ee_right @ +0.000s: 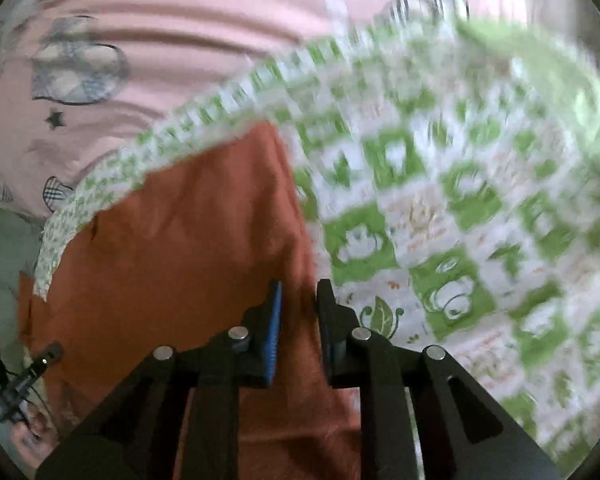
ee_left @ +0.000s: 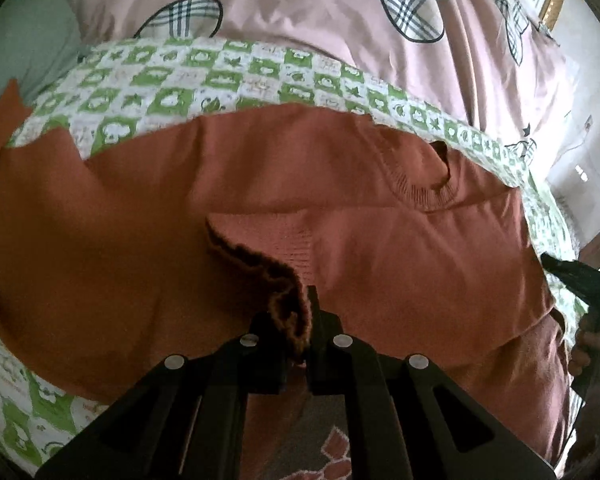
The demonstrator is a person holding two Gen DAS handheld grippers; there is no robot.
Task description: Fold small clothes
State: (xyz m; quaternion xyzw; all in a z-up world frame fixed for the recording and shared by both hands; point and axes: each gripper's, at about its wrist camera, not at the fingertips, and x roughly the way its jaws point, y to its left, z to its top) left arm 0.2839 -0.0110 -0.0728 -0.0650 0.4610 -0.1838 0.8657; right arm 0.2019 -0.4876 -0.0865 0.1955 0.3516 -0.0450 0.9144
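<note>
A rust-orange knit sweater (ee_left: pixel 340 168) lies spread on a green-and-white checked sheet (ee_left: pixel 220 76), its ribbed collar (ee_left: pixel 432 196) towards the right. My left gripper (ee_left: pixel 296 312) is shut on a ribbed cuff (ee_left: pixel 260 264) that is lifted and crumpled over the sweater's body. In the right wrist view my right gripper (ee_right: pixel 300 286) hovers at the sweater's (ee_right: pixel 180 240) right edge. Its jaws stand narrowly apart, with the cloth's edge lying in the gap. The right gripper (ee_left: pixel 580 276) also shows dark at the left wrist view's right border, with a hand (ee_left: pixel 592 352) below it.
A pink quilt (ee_left: pixel 300 0) with plaid shapes and stars lies beyond the checked sheet (ee_right: pixel 460 200), and pale green bedding (ee_left: pixel 24 48) is at the far left. The other hand-held tool (ee_right: pixel 20 376) shows at the lower left of the right wrist view. That view is motion-blurred.
</note>
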